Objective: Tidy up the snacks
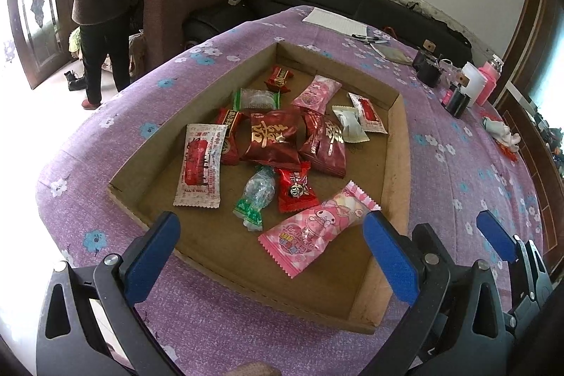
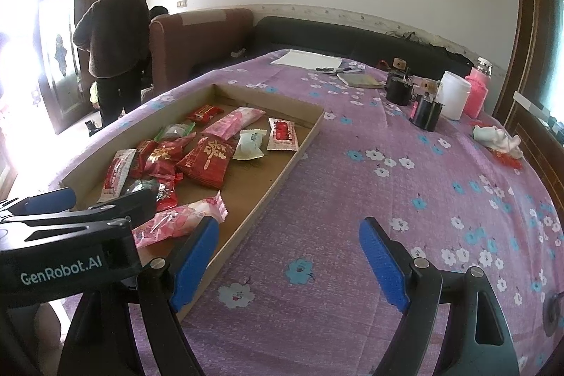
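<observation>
Two hand-held grippers, left hand-held gripper [image 1: 271,256] and right hand-held gripper [image 2: 289,265], stand spread and empty. Only the left view frames the pink snack packet [image 1: 317,228] between its fingers, inside the cardboard tray [image 1: 394,171]; the right faces bare purple cloth [image 2: 352,185] beside it.

Both wrist views angled down, close, sharing cardboard tray [image 1: 394,164] [image 2: 306,133], sofa behind
</observation>
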Available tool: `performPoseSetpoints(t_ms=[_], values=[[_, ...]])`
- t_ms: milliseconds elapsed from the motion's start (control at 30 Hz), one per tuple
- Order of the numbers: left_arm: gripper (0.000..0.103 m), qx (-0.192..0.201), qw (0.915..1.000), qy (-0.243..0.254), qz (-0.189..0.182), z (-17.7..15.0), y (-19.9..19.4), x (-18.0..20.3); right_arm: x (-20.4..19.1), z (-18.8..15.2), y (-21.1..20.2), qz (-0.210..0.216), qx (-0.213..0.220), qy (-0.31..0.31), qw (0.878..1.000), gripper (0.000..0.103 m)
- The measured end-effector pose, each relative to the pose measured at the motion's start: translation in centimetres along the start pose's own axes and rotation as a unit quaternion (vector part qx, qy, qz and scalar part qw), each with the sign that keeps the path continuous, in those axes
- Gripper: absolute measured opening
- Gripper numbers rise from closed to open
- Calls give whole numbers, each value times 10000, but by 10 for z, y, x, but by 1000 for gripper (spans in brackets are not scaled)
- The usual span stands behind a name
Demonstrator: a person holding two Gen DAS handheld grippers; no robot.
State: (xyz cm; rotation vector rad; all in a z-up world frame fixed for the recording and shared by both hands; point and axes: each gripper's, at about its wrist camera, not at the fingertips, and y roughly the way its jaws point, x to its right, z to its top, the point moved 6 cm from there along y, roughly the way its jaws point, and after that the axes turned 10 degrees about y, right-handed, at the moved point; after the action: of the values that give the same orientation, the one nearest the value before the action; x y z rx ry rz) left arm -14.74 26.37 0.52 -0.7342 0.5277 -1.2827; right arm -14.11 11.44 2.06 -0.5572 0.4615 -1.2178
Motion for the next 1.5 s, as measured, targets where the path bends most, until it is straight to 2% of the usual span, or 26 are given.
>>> performPoseSetpoints(t_ms=[1500], values=[[103,-64,10000,-16,-69,0,3,3,1,-2,5,-8,-81,-22,10000,84]])
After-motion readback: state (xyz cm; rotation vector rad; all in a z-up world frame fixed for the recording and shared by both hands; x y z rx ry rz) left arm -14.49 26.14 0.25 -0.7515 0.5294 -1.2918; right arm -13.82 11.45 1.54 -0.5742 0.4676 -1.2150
